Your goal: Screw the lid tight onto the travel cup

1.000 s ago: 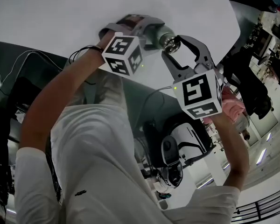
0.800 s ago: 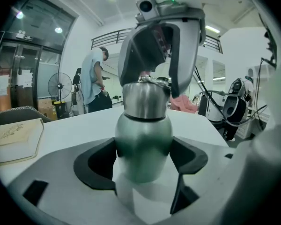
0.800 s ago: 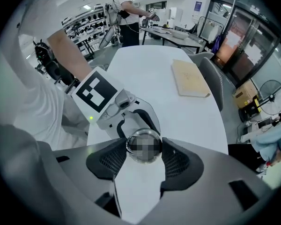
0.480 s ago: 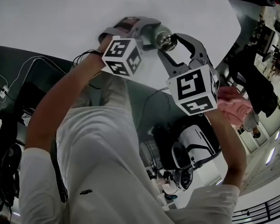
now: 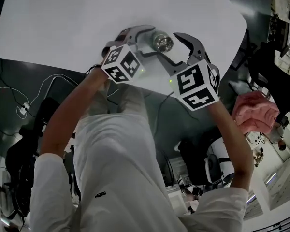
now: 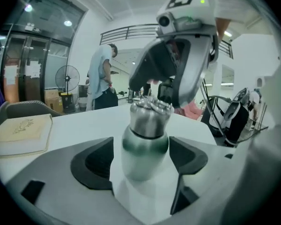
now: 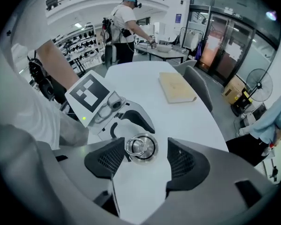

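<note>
Head view: the cup point(image 5: 155, 36) stands on the desk point(image 5: 63, 23), seen from above so that mostly its lid point(image 5: 163, 42) shows. The left gripper point(image 5: 152, 40) reaches in with a jaw on either side of the cup. The right gripper point(image 5: 167, 45) comes down over the lid with its jaws spread.

Left gripper view: the cup stands between the jaws, near their tips. One pad lies against its body, but a sliver of desk shows at the other, so I read this hold as loose, not clamped.

Right gripper view: the jaws are wide apart and have just been opening. The ringed lid sits between them, a little nearer one pad and touched by neither.

What could go wrong: if the right jaws close off-centre, one pad may catch the rim alone and skid round it. With the left jaws slack, the cup would likely spin along with the lid — or tip — and the thread would never tighten. Whether the lid sits square on its thread I cannot tell; a crooked seat would jam.
</note>
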